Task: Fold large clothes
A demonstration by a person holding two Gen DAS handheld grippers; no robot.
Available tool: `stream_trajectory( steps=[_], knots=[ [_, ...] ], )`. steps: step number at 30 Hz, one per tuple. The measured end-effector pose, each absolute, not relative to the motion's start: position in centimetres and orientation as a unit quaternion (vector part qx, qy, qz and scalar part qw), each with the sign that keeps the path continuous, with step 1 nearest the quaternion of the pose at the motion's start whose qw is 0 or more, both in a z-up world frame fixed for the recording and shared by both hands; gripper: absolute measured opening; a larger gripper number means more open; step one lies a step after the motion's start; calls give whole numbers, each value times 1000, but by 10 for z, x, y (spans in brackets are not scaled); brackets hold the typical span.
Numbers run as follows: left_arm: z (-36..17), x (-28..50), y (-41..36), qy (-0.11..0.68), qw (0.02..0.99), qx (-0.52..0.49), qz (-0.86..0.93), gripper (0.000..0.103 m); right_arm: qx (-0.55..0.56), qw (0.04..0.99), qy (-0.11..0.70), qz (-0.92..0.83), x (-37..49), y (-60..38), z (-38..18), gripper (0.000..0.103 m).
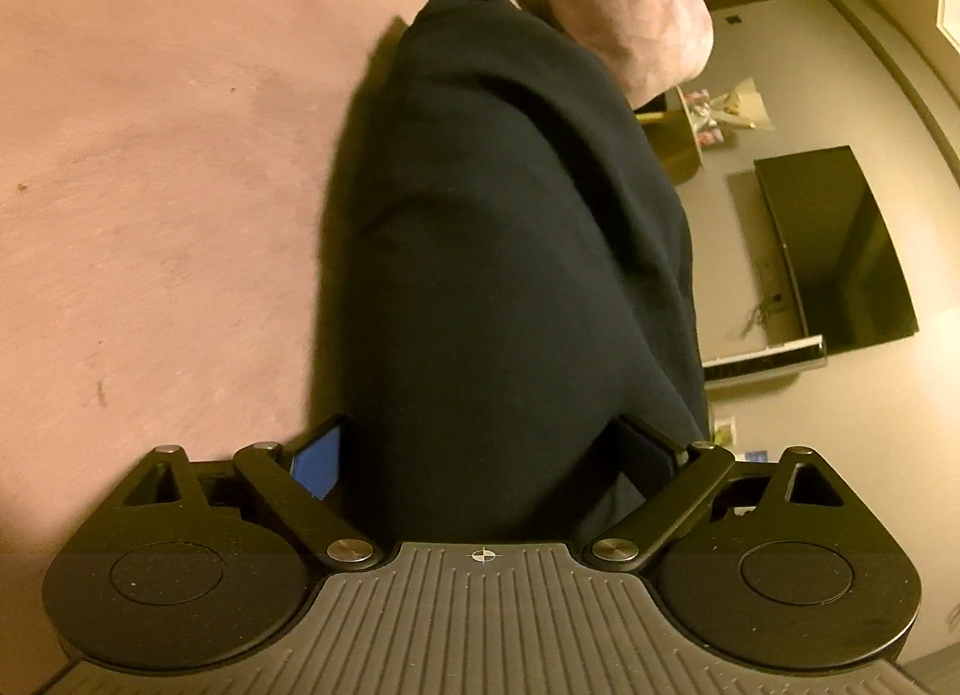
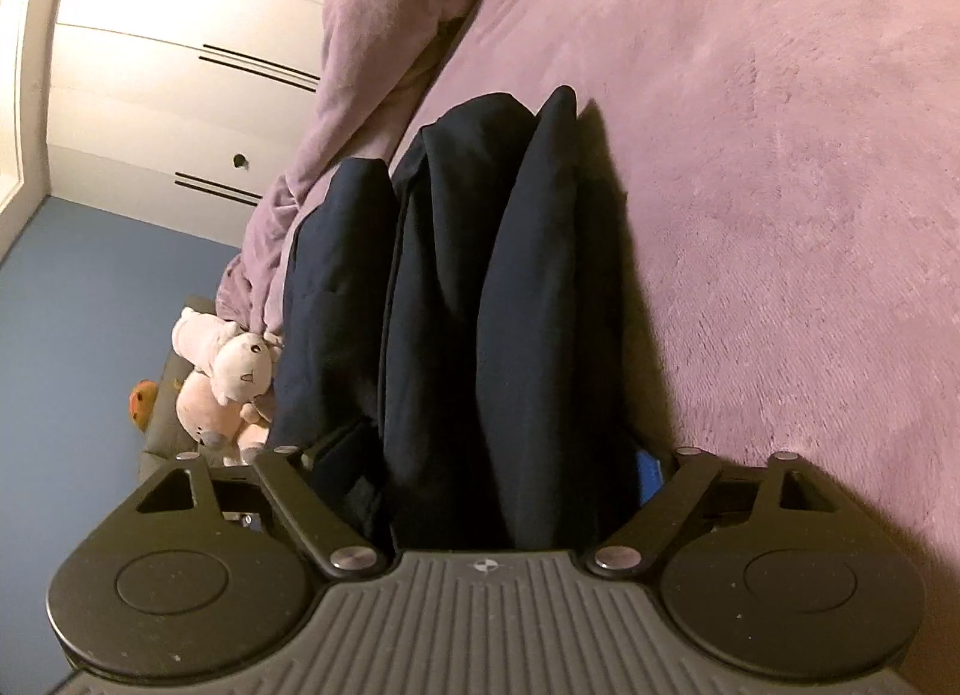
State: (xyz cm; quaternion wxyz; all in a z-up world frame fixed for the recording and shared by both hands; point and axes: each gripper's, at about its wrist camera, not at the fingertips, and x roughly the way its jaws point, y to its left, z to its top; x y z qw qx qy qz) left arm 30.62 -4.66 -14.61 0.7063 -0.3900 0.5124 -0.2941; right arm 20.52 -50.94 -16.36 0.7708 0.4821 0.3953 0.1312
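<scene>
the bed (image 2: pixel 780 185) is the biggest thing here. it has a soft pink-purple cover, and it gives a wide flat place to fold on. a bunched-up blanket (image 2: pixel 384 35) of the same colour lies along the bed's edge, pushed out of the way of the folding.

the dark garment (image 2: pixel 456 287) is the big piece of clothing to fold. it lies on the bed near that edge, beside the blanket. in the right wrist view it sits in long thick folds that run away from the camera. in the left wrist view it looks like one smooth dark strip (image 1: pixel 516 251) going up toward the blanket (image 1: pixel 624 5). i think both ends are being carried at once so the long cloth stays straight and does not sag.

the left hand-held gripper (image 1: pixel 489 455) has its jaws spread very wide, and a thick bunch of the dark cloth fills the gap between them. i cannot tell if the pads press on it. the right hand-held gripper (image 2: pixel 480 455) is also spread wide, with the folds packed between its jaws, and again i cannot tell if it squeezes them.

off the bed, a dark tv screen (image 1: pixel 840 251) hangs on the wall, white drawers (image 2: pixel 180 47) stand by the blue floor (image 2: pixel 90 305), and a small pink plush toy (image 2: pixel 228 377) sits low beside the bed.
</scene>
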Motion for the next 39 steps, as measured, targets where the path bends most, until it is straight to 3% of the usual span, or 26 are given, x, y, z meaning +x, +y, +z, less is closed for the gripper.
stream_trajectory(
  steps=[5, 8, 17, 26, 28, 32, 39],
  knots=[
    [-136, 307, -49, 507, 715, -374, -303, 78, 471, 776, 397, 136, 203, -505, -159, 65],
    [-131, 307, -46, 504, 717, -370, -309, 75, 470, 777, 396, 138, 201, -503, -157, 60],
    [-107, 298, -17, 487, 736, -355, -310, 73, 464, 775, 402, 148, 203, -473, -144, 59],
    [-94, 264, 100, 454, 787, -362, -208, 74, 445, 750, 435, 223, 237, -366, -152, 59],
    [-98, 258, 122, 451, 790, -377, -176, 75, 438, 744, 443, 239, 248, -337, -155, 60],
    [-106, 250, 135, 465, 783, -387, -146, 79, 427, 754, 450, 215, 252, -310, -147, 80],
    [-84, 225, 144, 430, 829, -337, -121, 80, 386, 814, 419, 112, 210, -334, -102, 80]
  ],
)
